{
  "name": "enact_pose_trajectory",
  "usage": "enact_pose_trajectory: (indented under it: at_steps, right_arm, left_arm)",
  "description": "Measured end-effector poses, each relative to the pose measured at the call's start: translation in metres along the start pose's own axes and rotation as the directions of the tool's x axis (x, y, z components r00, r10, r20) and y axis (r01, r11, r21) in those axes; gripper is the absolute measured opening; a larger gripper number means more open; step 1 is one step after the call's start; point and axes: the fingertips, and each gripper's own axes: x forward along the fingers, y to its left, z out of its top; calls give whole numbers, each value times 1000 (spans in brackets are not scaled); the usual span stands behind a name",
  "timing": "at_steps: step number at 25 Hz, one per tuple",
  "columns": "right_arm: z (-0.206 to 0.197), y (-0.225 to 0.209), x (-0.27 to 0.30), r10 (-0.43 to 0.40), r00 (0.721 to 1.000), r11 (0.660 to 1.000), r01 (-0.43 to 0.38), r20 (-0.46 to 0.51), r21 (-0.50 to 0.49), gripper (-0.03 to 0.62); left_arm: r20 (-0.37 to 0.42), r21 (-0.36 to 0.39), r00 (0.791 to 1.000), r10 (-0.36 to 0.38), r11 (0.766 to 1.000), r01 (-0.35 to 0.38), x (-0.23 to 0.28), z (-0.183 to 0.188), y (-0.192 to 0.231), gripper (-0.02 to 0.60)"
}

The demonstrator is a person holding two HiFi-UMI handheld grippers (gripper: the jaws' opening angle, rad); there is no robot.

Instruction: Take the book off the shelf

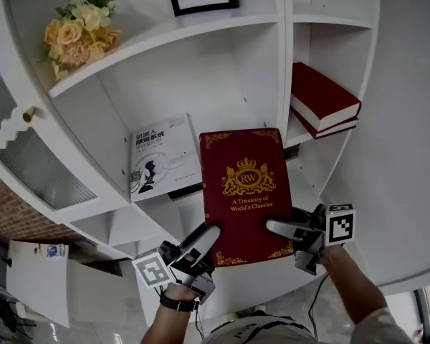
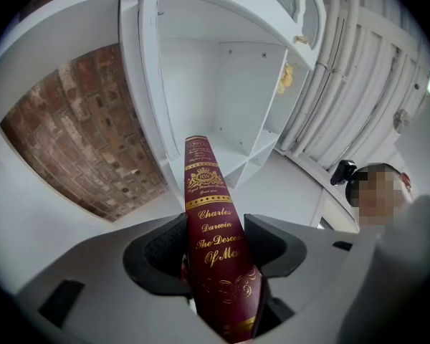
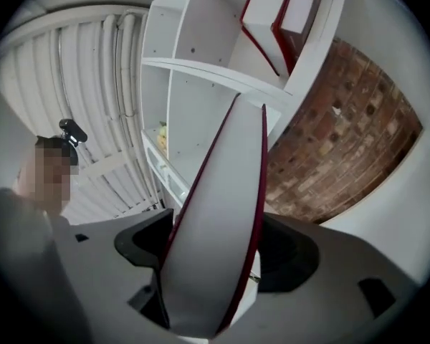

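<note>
Standing clear in front of the shelf [image 1: 201, 77], the book [image 1: 244, 185] is gripped at its spine by the left tongs [image 1: 204, 241], and its long axis runs up and away from both tongs. Its page edge is seen between the spread, seemingly released jaws of the right tongs [image 1: 276, 228].

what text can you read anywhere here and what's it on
"RW": gold crest on the red book, front cover
"A Treasury of World's Classics": same cover, under the crest
"Charles Darwin The Descen Of Ma": its spine, line ends cut off
Small gold print at the spine's top: too blurred to read
Chinese title on the white book: too small to read
</note>
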Motion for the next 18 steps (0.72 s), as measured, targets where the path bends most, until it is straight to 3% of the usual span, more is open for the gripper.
enact_pose_trajectory:
  at_steps: [4, 18]
  right_arm:
    - [-14, 11, -1, 23, 1000, 1000, -23, -6, -15, 350]
    - [-62, 51, -23, 5, 1000, 991, -5, -5, -132, 345]
  left_arm:
    - [-37, 59, 999, -17, 998, 19, -9, -8, -11, 258]
    - [-192, 235, 980, 58, 972, -11, -47, -55, -37, 259]
